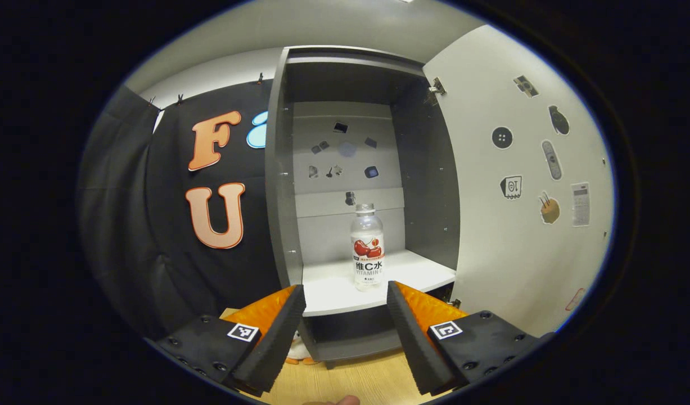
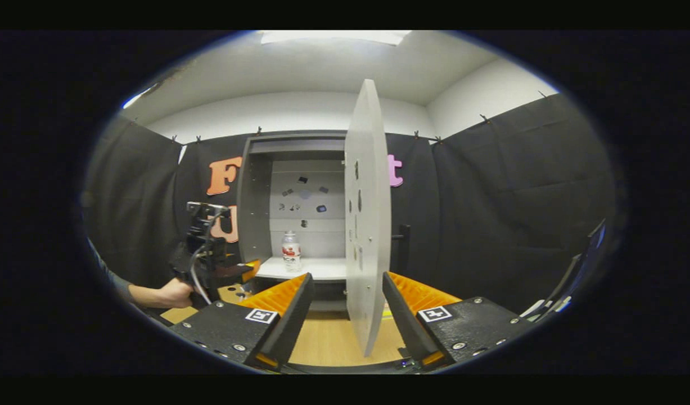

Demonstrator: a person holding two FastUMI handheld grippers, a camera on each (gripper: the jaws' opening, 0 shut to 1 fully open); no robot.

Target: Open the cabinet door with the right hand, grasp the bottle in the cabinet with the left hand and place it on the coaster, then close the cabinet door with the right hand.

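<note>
Clear bottle (image 1: 368,247), cherry label, perhaps "VITAMIN C"

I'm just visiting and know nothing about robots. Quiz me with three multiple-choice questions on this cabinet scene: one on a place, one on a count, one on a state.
1. Where is the bottle?
A. on the shelf
B. on the floor
C. in a claw

2. How many bottles are in the cabinet?
A. three
B. one
C. two

3. The door is:
A. shut
B. missing
C. open

Key: 1 A, it stands upright on the shelf; 2 B, it stands alone; 3 C, the door is swung wide, showing the inside.
</note>
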